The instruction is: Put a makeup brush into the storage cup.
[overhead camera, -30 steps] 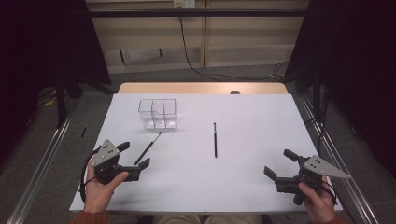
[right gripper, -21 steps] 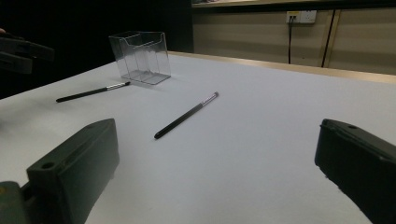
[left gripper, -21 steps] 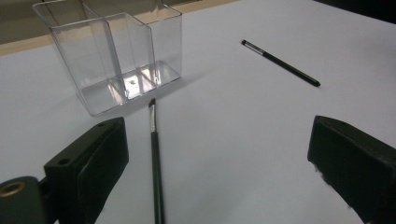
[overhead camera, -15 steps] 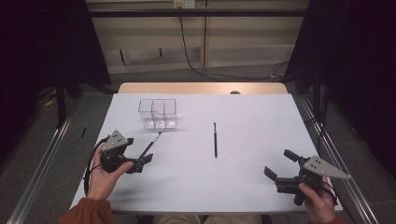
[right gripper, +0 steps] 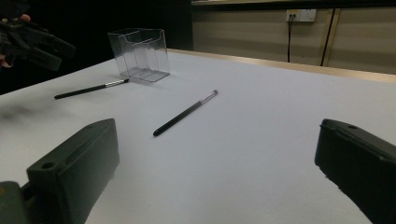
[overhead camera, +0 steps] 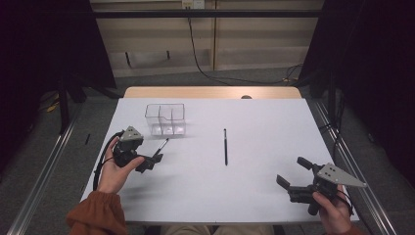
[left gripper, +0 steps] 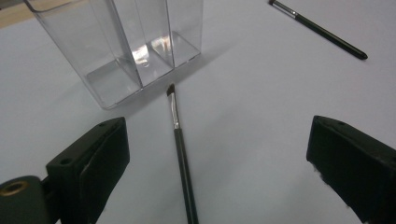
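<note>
A slim black makeup brush (overhead camera: 161, 145) lies on the white table (overhead camera: 254, 122) just in front of a clear plastic divided holder (overhead camera: 165, 119). My left gripper (overhead camera: 150, 163) hovers open over the brush's handle end. In the left gripper view the brush (left gripper: 180, 149) runs up between the jaws, bristles toward the holder (left gripper: 130, 46). A second black brush (overhead camera: 225, 146) lies near the table's middle. My right gripper (overhead camera: 292, 172) stands open near the front right, nothing between its jaws; its view shows that second brush (right gripper: 184, 113) ahead.
The holder's compartments look empty. A wooden strip (overhead camera: 210, 92) edges the table's far side, with a wall and a hanging cable behind. Dark curtains stand at both sides. The left hand and its gripper (right gripper: 37, 42) show far left in the right gripper view.
My left gripper has moved forward and a little right across the table, ending over the brush by the holder. The right gripper has stayed put.
</note>
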